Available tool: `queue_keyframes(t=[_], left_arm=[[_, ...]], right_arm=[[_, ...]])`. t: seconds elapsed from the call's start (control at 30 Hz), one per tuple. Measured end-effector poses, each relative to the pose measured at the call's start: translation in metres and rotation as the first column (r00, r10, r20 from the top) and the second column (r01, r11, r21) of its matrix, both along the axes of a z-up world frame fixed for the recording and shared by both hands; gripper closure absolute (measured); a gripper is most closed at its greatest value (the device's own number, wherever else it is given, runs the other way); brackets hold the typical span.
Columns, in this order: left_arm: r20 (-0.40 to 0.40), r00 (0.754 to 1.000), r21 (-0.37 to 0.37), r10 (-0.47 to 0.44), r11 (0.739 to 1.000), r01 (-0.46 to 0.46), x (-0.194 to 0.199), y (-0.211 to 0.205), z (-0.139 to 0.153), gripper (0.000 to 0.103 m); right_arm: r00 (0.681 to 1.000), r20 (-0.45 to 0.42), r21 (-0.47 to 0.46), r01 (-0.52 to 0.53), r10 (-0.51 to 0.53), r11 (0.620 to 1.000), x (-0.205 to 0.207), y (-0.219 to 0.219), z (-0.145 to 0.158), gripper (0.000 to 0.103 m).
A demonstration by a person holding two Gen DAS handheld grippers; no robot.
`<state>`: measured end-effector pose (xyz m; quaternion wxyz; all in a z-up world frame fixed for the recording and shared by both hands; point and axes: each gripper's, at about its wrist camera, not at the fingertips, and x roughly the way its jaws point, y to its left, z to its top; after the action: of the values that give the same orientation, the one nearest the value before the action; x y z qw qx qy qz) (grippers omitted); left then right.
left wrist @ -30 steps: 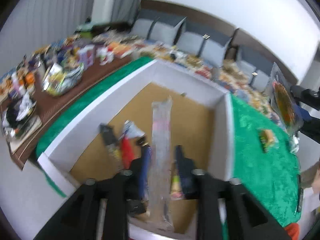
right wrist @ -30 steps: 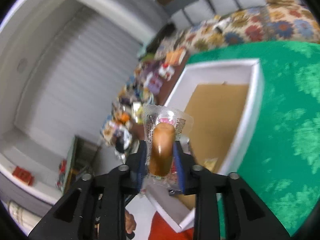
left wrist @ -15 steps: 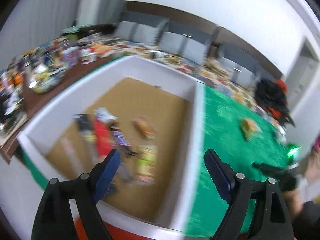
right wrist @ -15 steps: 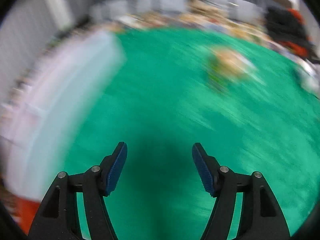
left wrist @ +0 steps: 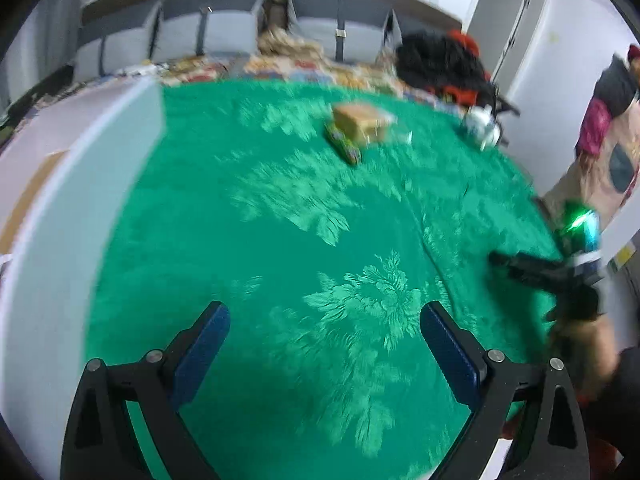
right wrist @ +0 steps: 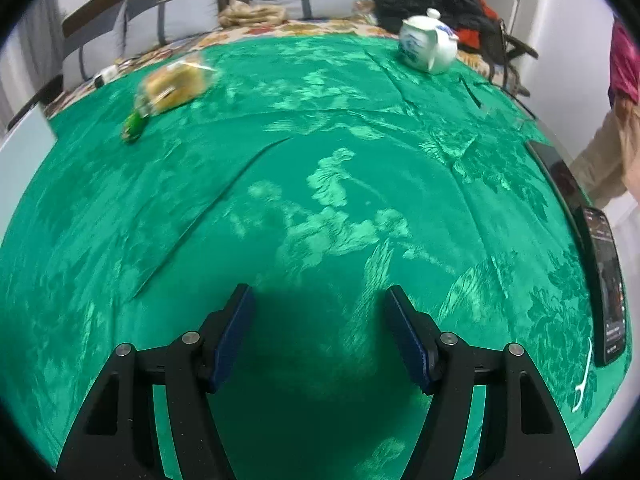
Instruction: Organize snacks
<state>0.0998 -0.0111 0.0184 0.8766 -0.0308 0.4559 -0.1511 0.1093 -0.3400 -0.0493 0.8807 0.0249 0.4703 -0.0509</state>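
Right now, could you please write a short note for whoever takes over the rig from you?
Left tool: open, nothing between its pads; its jaws have just been opening.
Right tool: open and empty, over bare green tablecloth.
White box: at the cloth's left edge; its contents are out of view.
Left to do: a clear-wrapped bread snack and a small green packet beside it lie on the far side of the cloth.
The white teapot and phone are not snacks.

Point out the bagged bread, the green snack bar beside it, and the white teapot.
bagged bread (right wrist: pixel 176 84), right wrist view, middle of the loaf inside its clear bag.
green snack bar (right wrist: pixel 134 124), right wrist view, middle of its wrapper.
white teapot (right wrist: pixel 424 46), right wrist view, its round body.
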Motion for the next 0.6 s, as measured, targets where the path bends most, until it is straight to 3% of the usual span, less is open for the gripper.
queue_keyframes(t=[0.17, 0.23, 0.33, 0.43, 0.6], left_arm=[[-0.019, 0.999, 0.110, 0.042, 0.993, -0.040, 0.041, -0.033, -0.034, 0.008], [-0.042, 0.997, 0.121, 0.066, 0.991, -0.060, 0.047, -0.035, -0.045, 0.008], [-0.079, 0.993, 0.121, 0.086, 0.990, -0.076, 0.051, -0.033, -0.057, 0.008], [-0.088, 0.993, 0.100, 0.073, 0.993, -0.064, 0.056, -0.035, -0.055, 0.008], [-0.022, 1.000, 0.102, 0.013, 0.995, -0.011, 0.101, -0.059, -0.031, 0.008]], right_arm=[[0.999, -0.032, -0.019, -0.009, 0.008, 1.000, 0.024, -0.006, 0.002, 0.030], [0.999, -0.035, -0.019, -0.012, 0.012, 1.000, 0.031, -0.009, -0.001, 0.022], [1.000, 0.001, 0.005, -0.002, 0.002, 1.000, 0.028, -0.013, -0.004, 0.017], [0.997, 0.078, -0.008, -0.015, 0.015, 1.000, 0.020, -0.014, -0.007, 0.016], [0.997, 0.082, -0.010, -0.015, 0.016, 1.000, 0.020, -0.013, -0.008, 0.016]])
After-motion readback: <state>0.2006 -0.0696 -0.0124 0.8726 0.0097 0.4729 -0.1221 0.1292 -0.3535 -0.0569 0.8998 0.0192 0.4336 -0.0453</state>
